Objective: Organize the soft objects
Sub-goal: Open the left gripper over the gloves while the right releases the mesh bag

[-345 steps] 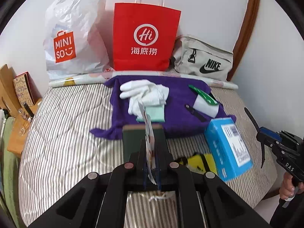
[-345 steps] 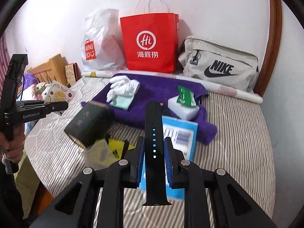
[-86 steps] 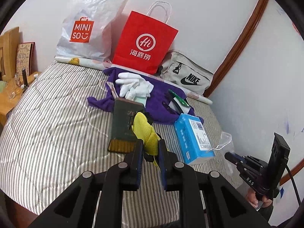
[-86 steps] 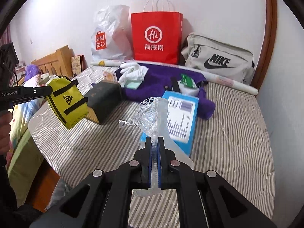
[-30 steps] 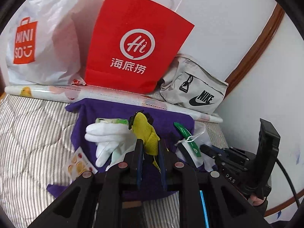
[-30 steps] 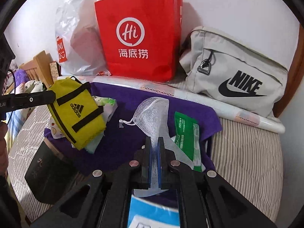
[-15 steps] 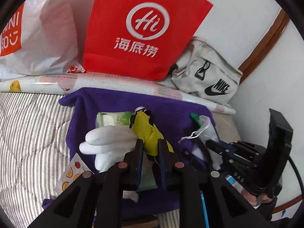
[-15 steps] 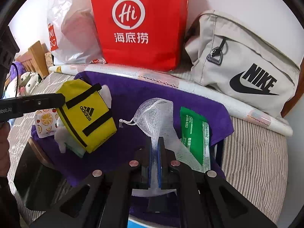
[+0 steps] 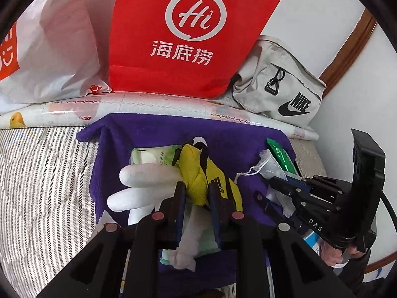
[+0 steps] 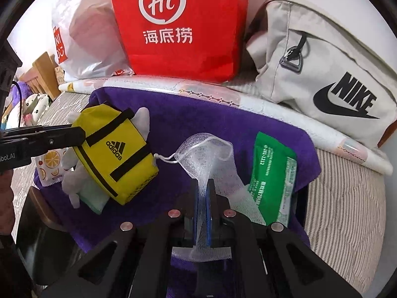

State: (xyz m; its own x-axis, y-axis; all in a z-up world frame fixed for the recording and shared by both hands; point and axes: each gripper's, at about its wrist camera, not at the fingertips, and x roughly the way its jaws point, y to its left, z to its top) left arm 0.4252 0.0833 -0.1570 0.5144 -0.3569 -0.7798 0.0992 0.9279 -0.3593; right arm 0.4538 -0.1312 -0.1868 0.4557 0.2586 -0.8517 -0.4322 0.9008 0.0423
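My left gripper [image 9: 196, 188] is shut on a yellow Adidas pouch [image 9: 198, 171], held low over white gloves [image 9: 146, 176] on a purple towel [image 9: 158, 129]. The pouch also shows in the right wrist view [image 10: 116, 154], with the left gripper [image 10: 79, 134] at its left edge. My right gripper [image 10: 204, 186] is shut on a white mesh drawstring bag [image 10: 208, 154], held just over the towel [image 10: 223, 121] beside a green packet [image 10: 273, 173]. The right gripper [image 9: 275, 182] and mesh bag [image 9: 269, 166] also show in the left wrist view.
A red paper bag [image 9: 188, 32], a white Miniso bag [image 9: 47, 49] and a grey Nike bag [image 9: 280, 92] stand along the wall behind a rolled sheet [image 9: 158, 104]. A fruit-print packet [image 10: 49, 166] and a dark box [image 10: 37, 226] lie at the towel's left edge on the striped bed [image 9: 42, 178].
Both grippers have moved forward and lower over the purple towel. The yellow pouch now hangs just above the gloves and the mesh bag sits closer to the green packet.
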